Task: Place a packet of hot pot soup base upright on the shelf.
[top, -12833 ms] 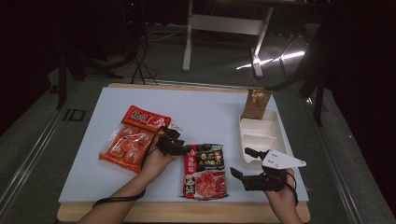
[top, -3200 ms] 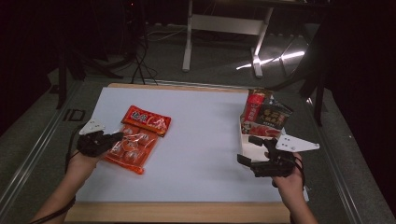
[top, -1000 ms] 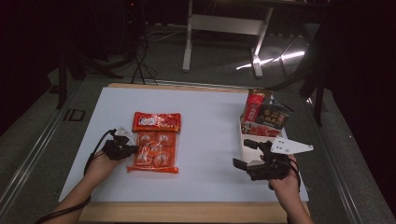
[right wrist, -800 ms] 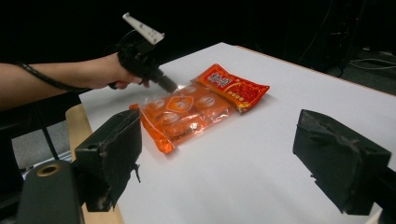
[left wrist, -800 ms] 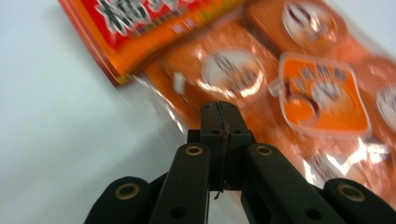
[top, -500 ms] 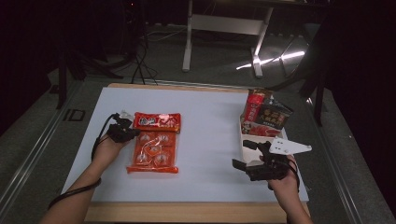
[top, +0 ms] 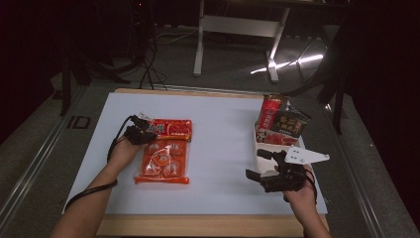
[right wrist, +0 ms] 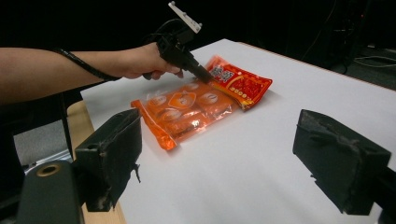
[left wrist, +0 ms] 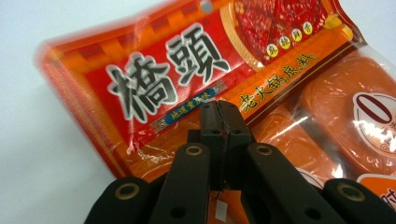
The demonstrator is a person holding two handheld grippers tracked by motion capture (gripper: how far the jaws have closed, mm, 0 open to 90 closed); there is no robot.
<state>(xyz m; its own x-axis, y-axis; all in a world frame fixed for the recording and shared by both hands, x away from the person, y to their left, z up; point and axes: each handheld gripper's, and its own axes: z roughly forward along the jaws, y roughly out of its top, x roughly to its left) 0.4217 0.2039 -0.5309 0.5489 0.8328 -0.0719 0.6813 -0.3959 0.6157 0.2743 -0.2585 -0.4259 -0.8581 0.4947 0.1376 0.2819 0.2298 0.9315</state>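
The left gripper (left wrist: 219, 116), jaws pressed together, points at the red sauce packet (left wrist: 196, 70) lying crosswise just beyond its tips above the orange pouch (top: 163, 161), while the right gripper (right wrist: 233, 158), jaws wide apart, sits well away

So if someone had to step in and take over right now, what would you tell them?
Left gripper: jaws shut, over the near edge of the red packet, which overlaps the orange packet; whether it pinches the wrapper, I can't tell.
Right gripper: open, empty, beside the white tray.
Done: two dark and red packets stand in the tray.
Left, probably: bring the red and orange packets across to the tray.
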